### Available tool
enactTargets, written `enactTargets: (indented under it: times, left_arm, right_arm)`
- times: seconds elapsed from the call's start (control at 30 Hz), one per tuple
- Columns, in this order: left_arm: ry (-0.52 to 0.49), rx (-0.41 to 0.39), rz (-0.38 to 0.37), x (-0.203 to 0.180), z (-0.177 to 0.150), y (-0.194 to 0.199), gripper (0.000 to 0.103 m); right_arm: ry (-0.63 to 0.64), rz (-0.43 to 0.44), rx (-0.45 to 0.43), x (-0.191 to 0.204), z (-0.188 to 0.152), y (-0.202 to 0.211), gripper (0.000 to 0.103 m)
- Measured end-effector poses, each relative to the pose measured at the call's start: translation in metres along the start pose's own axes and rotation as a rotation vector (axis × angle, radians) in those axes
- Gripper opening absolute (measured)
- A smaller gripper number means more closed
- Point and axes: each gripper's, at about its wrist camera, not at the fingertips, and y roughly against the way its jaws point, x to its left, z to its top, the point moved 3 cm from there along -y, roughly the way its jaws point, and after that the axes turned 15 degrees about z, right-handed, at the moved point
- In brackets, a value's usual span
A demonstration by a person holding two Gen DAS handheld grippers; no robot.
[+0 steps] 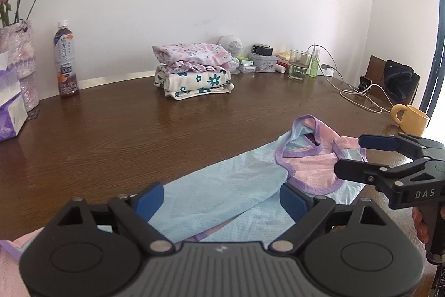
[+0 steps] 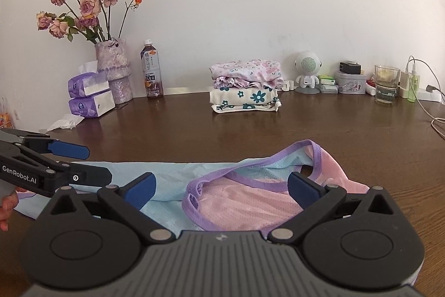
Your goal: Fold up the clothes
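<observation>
Each handheld gripper has a grey ribbed housing flanked by 2 round black discs, with black linkage arms joined by silver rivets and 2 fingers tipped with blue pads. The left gripper [image 1: 219, 198] shows white "GenRobot.AI" lettering on its side in the right wrist view, and a small white logo marks the housing top. The right gripper [image 2: 219, 189] carries white "DAS" lettering on its black body in the left wrist view, with silver screws along its arms.

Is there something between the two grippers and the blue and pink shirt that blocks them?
Nothing visible does. The left gripper and the right gripper are both open, directly over the shirt, which lies alone on this part of the table.
</observation>
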Motion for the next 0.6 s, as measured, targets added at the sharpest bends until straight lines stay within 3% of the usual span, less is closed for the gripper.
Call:
enactTargets:
  times: [0.6]
  left_arm:
    - [-0.021,0.021,-0.041,-0.017,0.006,-0.016,0.09]
  right_arm:
    - [-0.039,-0.027,0.023,-0.022,0.002,-0.005,0.103]
